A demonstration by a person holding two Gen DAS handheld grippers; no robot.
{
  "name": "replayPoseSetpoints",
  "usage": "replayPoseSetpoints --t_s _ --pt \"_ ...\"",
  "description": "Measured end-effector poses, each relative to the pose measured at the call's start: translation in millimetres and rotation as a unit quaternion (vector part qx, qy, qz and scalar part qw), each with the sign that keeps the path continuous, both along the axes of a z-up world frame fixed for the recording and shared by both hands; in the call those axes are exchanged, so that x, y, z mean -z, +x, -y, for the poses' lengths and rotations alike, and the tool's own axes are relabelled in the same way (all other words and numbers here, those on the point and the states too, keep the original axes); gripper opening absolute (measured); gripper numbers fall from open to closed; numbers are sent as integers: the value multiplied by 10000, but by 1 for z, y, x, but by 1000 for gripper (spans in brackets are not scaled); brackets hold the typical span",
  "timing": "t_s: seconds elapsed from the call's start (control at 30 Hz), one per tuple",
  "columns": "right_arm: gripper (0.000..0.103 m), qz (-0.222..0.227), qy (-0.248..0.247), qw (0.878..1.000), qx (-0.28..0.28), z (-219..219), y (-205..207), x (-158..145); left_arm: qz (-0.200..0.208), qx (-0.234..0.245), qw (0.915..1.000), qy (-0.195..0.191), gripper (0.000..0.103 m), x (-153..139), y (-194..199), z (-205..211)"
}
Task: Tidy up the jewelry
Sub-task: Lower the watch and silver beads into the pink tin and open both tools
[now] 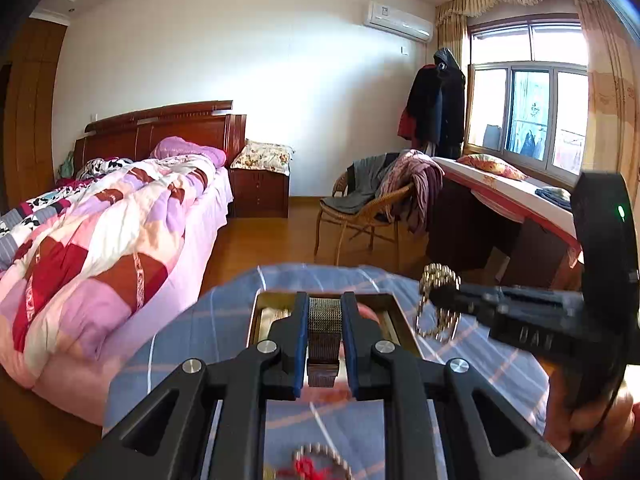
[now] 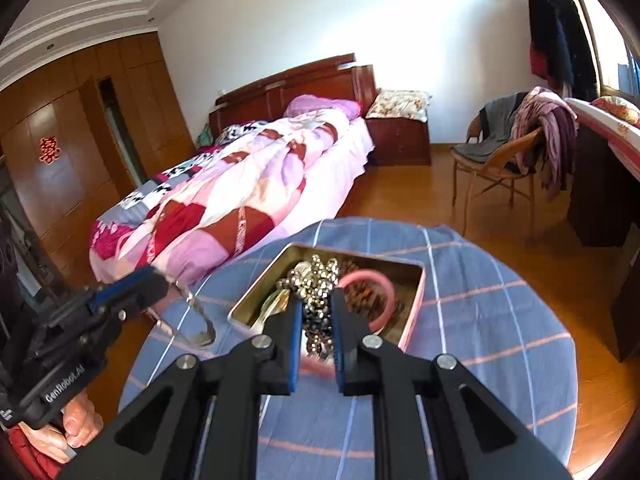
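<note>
My left gripper (image 1: 325,312) is shut on a metal mesh watch band (image 1: 324,336), held above the near end of a gold tin box (image 1: 400,312). The band hangs as a loop from it in the right wrist view (image 2: 192,320). My right gripper (image 2: 316,312) is shut on a beaded silver bracelet (image 2: 318,320), held just above the tin (image 2: 412,320). In the left wrist view the bracelet (image 1: 438,304) dangles from it at the tin's right. The tin holds silver beads (image 2: 316,272) and a pink bangle (image 2: 384,292).
The tin sits on a round table under a blue checked cloth (image 2: 480,320). A beaded ring with red thread (image 1: 320,460) lies on the cloth near me. A bed (image 2: 240,184) stands to the left and a wicker chair (image 2: 504,160) behind.
</note>
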State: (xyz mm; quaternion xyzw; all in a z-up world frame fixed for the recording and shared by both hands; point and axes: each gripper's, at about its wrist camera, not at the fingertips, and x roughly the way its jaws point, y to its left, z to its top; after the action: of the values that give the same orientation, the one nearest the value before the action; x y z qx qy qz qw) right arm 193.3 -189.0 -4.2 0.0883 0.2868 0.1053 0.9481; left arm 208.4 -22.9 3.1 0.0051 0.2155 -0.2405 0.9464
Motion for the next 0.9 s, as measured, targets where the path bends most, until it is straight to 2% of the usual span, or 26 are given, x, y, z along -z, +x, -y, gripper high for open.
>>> replayPoseSetpoints --t_s 0.23,0.57,0.9 --pt "16 -40 38 9996 272 1 24 13 -18 -84 10000 -17 15 0 36 18" --pt "16 -174 31 9985 520 4 44 32 -352 -125 9993 39 15 24 67 29" --pt "16 -519 86 9976 450 3 55 60 -768 -115 9966 279 15 56 87 44"
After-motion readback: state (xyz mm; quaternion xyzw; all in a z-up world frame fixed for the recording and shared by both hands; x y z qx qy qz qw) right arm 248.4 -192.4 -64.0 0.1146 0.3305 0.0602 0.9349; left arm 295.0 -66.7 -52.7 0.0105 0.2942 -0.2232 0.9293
